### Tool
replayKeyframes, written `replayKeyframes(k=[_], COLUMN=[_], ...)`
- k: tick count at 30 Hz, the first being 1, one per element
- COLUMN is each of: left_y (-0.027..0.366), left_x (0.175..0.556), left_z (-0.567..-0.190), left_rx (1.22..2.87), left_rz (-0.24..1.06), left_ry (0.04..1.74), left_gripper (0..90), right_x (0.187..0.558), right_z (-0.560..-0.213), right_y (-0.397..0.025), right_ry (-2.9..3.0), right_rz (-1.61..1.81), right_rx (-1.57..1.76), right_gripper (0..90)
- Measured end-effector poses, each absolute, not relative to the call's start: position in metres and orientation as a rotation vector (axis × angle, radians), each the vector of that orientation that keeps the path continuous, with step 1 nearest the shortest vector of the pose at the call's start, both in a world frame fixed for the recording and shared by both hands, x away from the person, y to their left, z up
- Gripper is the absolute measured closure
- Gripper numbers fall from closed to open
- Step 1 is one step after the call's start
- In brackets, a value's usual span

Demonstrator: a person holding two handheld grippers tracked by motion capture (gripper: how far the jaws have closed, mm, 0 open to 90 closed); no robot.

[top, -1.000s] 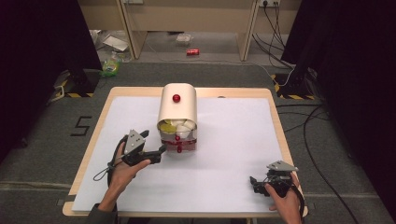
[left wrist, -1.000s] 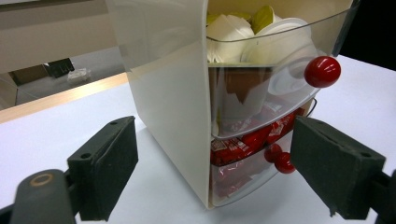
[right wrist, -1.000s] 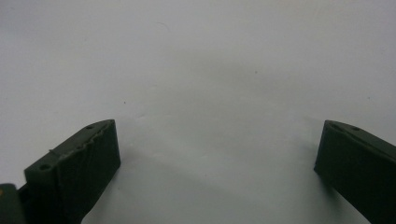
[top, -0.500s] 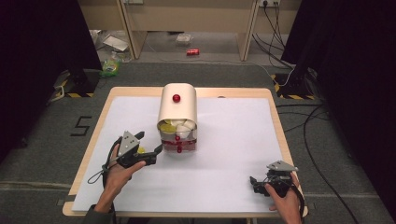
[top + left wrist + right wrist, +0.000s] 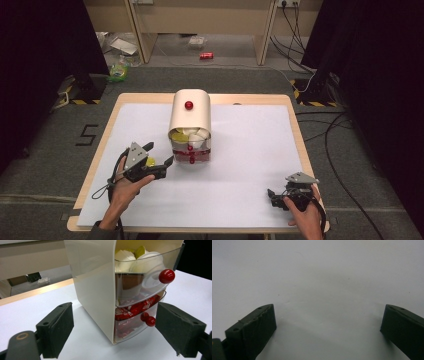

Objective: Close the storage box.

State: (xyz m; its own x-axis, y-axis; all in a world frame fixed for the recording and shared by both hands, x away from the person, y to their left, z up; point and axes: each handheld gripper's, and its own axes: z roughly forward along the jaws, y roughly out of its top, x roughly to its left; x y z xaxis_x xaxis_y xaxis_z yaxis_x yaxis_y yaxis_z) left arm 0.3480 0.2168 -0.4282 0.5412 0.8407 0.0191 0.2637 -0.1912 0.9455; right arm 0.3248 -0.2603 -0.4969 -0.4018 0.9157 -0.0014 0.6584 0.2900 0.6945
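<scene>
A cream drawer unit [image 5: 190, 120] with a red knob on its top stands at the middle of the white table cover [image 5: 250, 150]. Its clear upper drawer [image 5: 140, 267] holds white and yellow-green pods; the lower drawer [image 5: 135, 320] holds red packets. Each drawer has a red knob [image 5: 166, 276]. My left gripper [image 5: 167, 162] [image 5: 113, 315] is open, low on the table just left of the unit's front, its jaws spread wide toward the front corner without touching it. My right gripper [image 5: 272, 196] [image 5: 329, 308] is open over bare cover near the front right corner.
The wooden table edge [image 5: 95, 165] rims the cover. On the floor behind lie a red can [image 5: 206, 55], scattered litter [image 5: 120, 67] and cables [image 5: 340, 130] at the right. Dark curtains flank both sides.
My left gripper has drawn back slightly leftward from the drawer unit's front. The right gripper has stayed in place.
</scene>
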Motion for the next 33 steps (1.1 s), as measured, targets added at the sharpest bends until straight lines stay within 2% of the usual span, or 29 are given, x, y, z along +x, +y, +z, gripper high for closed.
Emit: replayKeyframes(k=[33], left_y=[0.240], left_x=[0.318], left_z=[-0.440], left_rx=[1.733], left_rz=[0.661], left_ry=[0.932], left_gripper=[14.7], right_x=[0.325], right_z=[-0.497], right_y=[-0.260], right_ry=[2.165], right_rz=[0.872], right_rx=[1.412], right_gripper=[0.2])
